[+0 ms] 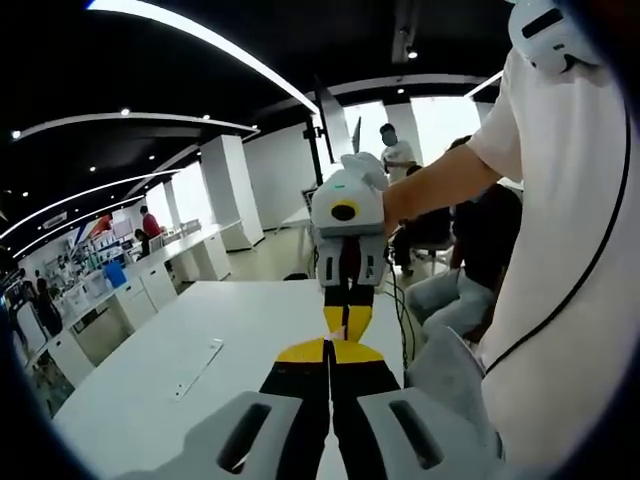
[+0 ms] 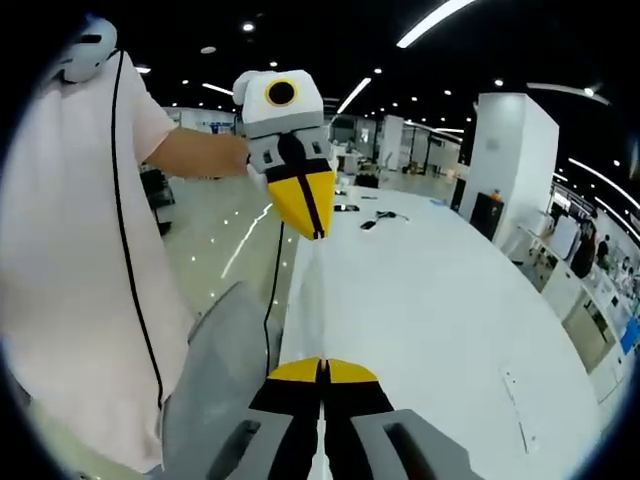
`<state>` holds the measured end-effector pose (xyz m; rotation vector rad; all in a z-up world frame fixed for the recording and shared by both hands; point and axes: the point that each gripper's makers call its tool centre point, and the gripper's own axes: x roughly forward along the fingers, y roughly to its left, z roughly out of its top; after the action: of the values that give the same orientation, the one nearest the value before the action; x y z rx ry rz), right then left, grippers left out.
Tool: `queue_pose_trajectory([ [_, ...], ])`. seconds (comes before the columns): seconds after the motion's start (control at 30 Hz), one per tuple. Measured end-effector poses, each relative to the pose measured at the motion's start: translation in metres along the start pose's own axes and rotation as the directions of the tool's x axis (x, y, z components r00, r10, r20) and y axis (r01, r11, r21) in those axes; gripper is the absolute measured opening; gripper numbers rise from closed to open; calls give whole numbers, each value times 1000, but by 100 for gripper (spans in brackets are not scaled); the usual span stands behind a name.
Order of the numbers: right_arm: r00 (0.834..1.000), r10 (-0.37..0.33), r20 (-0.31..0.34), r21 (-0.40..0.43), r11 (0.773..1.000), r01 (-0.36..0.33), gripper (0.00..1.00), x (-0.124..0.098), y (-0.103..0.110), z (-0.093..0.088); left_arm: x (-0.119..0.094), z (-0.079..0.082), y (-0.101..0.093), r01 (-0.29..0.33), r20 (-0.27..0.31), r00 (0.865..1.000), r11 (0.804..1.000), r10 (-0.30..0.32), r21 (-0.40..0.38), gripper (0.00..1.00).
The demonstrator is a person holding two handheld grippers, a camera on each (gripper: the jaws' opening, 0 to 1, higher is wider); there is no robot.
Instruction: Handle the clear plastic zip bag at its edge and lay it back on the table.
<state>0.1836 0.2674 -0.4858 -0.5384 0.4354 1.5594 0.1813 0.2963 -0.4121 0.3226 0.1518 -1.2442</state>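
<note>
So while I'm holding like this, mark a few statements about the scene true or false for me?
1. The left hand-held gripper and the right hand-held gripper both have their jaws closed. True.
2. The clear plastic zip bag lies flat on the white table. False: it hangs as a faint pale band between the two gripper tips, above the table.
3. The two grippers point tip to tip at each other. True.
4. The person holding them wears a black shirt. False: the shirt is white, with a thin black cable running down it.
5. The table is made of dark wood. False: it is plain white.
</note>
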Motion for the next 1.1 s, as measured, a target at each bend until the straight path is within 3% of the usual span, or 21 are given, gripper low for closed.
queue_pose_trajectory([
  [0.47, 997, -7, -71, -61, 998, 3, 0, -7, 6, 7, -5, 6, -1, 0, 31, 1000, 1000, 0, -16, 0],
  [1.1, 996, 1, -87, -83, 997, -9, 0, -7, 9, 10, -10, 9, -6, 17, 61, 998, 1000, -17, -3, 2],
])
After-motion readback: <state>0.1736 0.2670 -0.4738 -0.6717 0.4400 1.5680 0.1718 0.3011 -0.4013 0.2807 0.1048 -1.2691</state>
